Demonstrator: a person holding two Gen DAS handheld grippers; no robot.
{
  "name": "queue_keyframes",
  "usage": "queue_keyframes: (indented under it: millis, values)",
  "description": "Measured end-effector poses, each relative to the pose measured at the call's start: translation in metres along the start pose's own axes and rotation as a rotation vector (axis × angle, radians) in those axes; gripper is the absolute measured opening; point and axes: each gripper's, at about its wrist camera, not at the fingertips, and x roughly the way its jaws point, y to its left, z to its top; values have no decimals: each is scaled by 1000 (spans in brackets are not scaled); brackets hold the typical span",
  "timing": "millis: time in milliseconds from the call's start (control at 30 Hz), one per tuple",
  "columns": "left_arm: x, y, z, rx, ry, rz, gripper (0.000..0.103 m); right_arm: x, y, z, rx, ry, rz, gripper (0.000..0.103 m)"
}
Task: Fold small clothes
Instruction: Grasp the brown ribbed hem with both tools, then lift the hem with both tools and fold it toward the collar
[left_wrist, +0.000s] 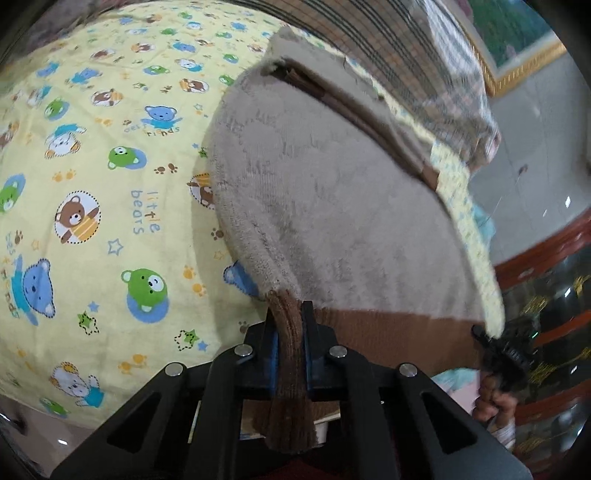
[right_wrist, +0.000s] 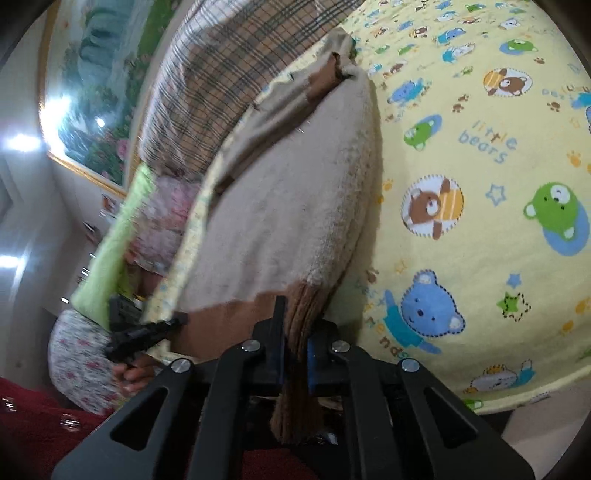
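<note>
Left tongs (left_wrist: 290, 332) clamped tight, blue pads pressed on a bunched brown ribbed hem, pitched steeply downward. Right tongs (right_wrist: 295, 332) likewise clamped on the brown hem, angled down more shallowly. Seen from left wrist: right tongs at far right edge, blurred, gripped by right hand (left_wrist: 495, 398) with fingers curled around the handle. Seen from right wrist: left tongs at lower left, blurred, held by left hand (right_wrist: 129, 373), fingers wrapped beneath.
</note>
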Motion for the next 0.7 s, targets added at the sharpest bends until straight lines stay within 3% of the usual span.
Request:
queue_keyframes:
  millis: [167,367,700]
  values:
    - [-11,-10,16,17,-50,-31,8,-6,12,18,-9,-63,123,9]
    - [-26,-32,62,56,-139,-65,7,0,33,60,-37,-133,230,9]
    - [-17,-65,169,101,-278,-57,6,30,58,172,-81,-235,231,9]
